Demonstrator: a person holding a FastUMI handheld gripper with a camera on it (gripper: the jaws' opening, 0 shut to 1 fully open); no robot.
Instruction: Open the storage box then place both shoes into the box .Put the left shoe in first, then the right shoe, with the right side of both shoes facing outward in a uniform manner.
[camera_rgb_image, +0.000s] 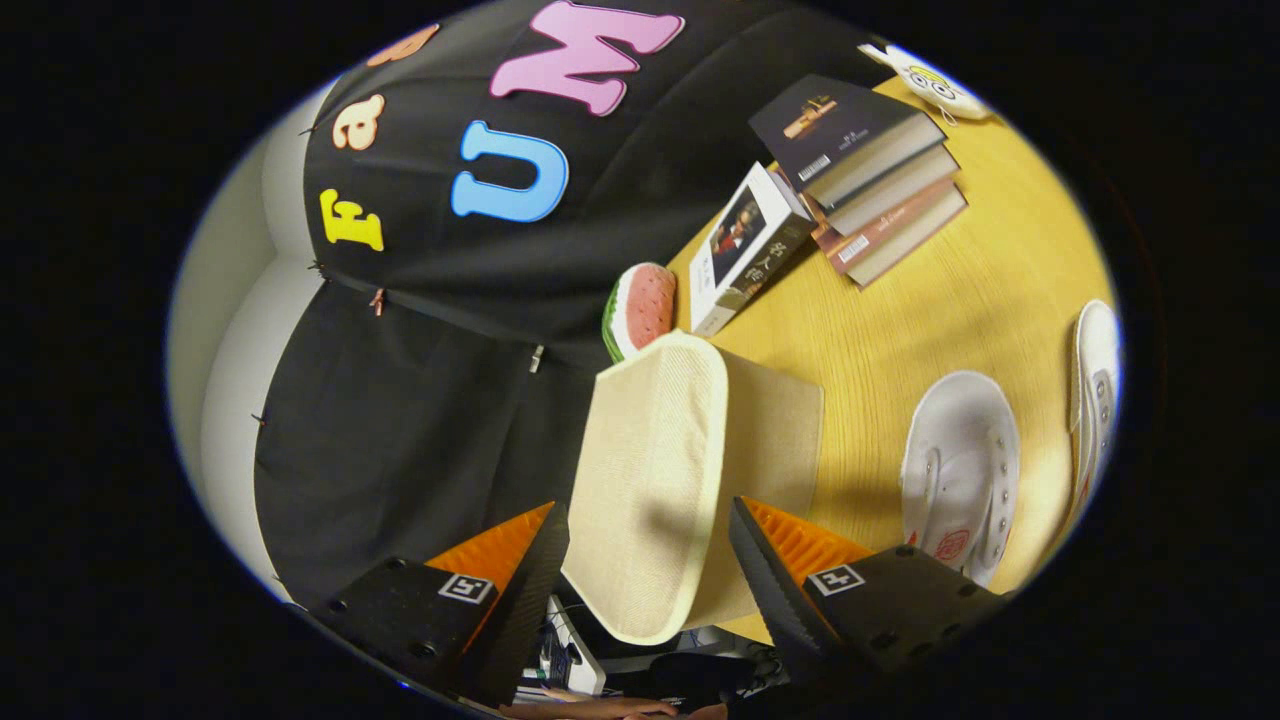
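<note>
Tongs (648, 560) stand apart, the beige woven box (660, 480) on the tabletop (960, 280) between their fingers, untouched. Two white canvas shoes (960, 470) lie beyond; nearer one bears a red stamp, unreadable. Book (860, 130) labels are too small.

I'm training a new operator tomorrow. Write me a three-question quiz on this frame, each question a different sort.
1. True or false: both shoes are already inside the storage box.
2. Multiple choice: what lies between the fingers of the tongs? A) a shoe B) the box's lid C) a book
3. Fill in: beyond the box, beside the boxed book, sits a toy slice of ____.

Key:
1. False; both white shoes, the nearer and the farther, lie on the table.
2. B; the fingers stand apart either side of it, no clamp visible.
3. Watermelon.
</note>
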